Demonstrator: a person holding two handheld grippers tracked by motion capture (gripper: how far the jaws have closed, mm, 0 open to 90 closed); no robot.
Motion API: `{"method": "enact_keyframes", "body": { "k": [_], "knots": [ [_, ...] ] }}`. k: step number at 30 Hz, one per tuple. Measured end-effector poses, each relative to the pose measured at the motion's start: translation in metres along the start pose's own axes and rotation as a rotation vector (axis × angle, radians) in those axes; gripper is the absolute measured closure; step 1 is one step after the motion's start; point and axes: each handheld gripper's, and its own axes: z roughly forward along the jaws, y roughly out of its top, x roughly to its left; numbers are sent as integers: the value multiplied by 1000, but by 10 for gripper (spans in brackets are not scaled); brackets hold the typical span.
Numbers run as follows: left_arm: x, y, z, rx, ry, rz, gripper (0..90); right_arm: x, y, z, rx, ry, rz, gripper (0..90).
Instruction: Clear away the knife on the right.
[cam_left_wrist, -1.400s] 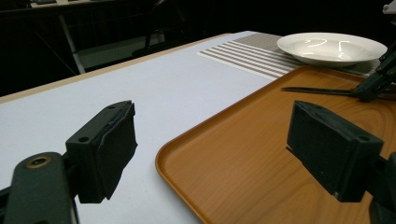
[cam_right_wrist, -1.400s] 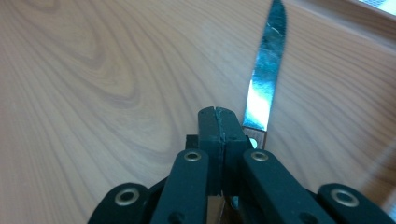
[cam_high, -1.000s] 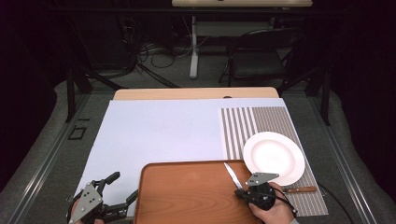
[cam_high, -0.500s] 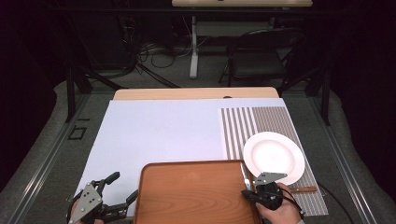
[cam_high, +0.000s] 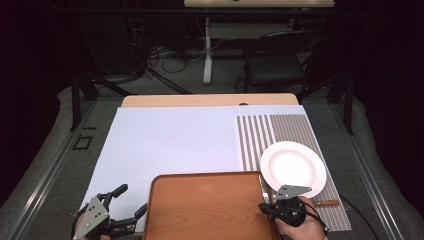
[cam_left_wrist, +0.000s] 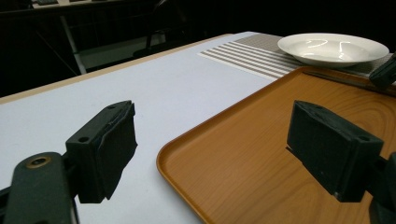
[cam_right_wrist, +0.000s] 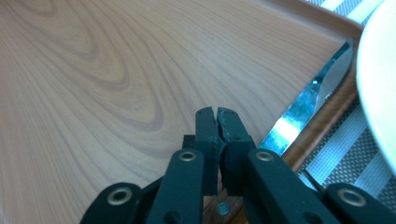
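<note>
My right tongs (cam_right_wrist: 217, 116) are closed, pads together, with nothing visible between the tips. The knife (cam_right_wrist: 299, 112) lies just beside them at 1 o'clock, its blade across the tray's (cam_high: 200, 210) right rim and pointing at the plate (cam_high: 293, 165). I read that as a set-down: the blade is propped half on the rim, so it likely needs nudging onto the mat (cam_high: 280, 130). Its handle runs under the jaws; whether they touch it I can't tell. My left tongs (cam_high: 132, 200) hang open at the tray's 9 o'clock edge, probably ready to steady it.
</note>
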Motion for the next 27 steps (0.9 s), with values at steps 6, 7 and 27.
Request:
{"method": "enact_keyframes", "body": {
  "k": [6, 7, 27],
  "knots": [
    [2, 0, 1, -5, -1, -4, 158, 3, 3, -7, -31, -6, -46, 795],
    [2, 0, 1, -4, -4, -6, 158, 3, 4, -7, -41, -5, -51, 773],
    [3, -2, 2, -5, -17, -18, 158, -2, 0, -19, -108, -47, -152, 547]
  ]
}}
